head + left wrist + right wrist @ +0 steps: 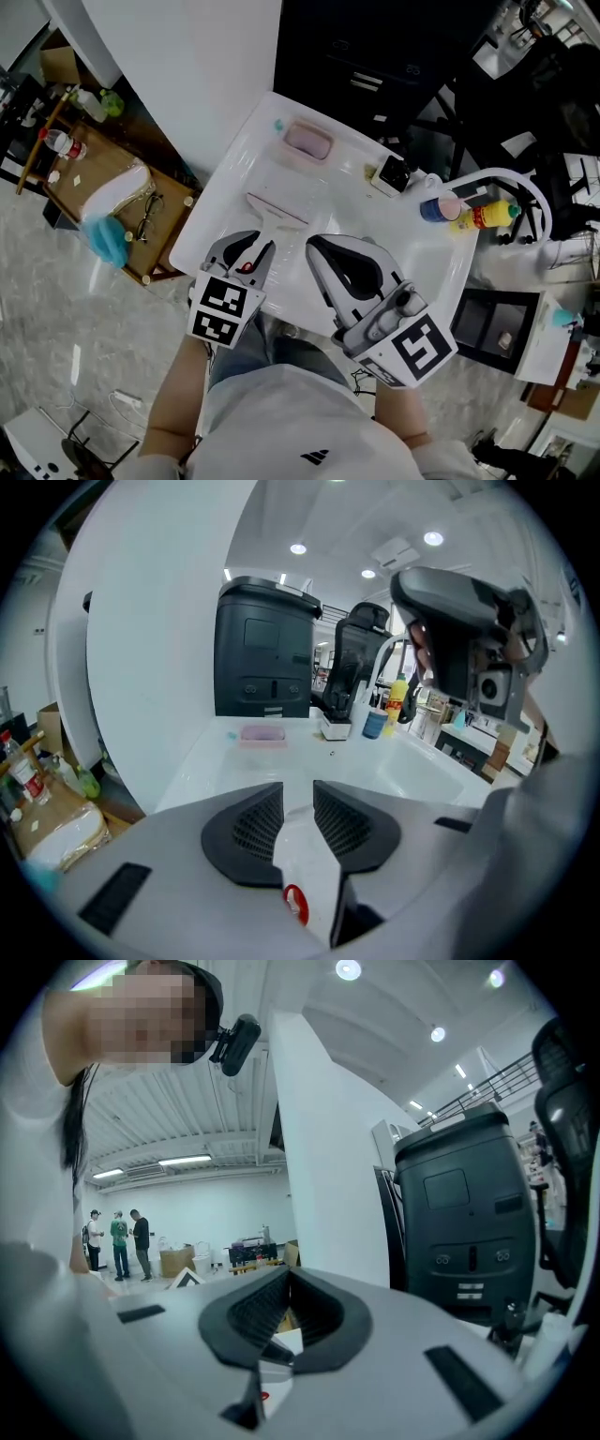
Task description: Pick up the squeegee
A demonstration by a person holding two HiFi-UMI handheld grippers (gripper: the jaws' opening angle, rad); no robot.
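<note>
The left claw (261,242) is open wide with nothing in it. The squeegee (277,212) lies flat on the white counter (234,178) right in front of it, thin handle pointing back at the claw. It looks light, hard and maybe slippery, so the handle seems the best place to pinch. A pink dish (307,141) sits well ahead of that claw, the shut, empty right claw (313,244) is close beside the squeegee and could bump it, and bottles (487,217) stand off to its right.

My left gripper (249,251) covered the handle end of the squeegee (277,212), centre of the head view; people (117,1235) far left in the right gripper view were too small to make out.
</note>
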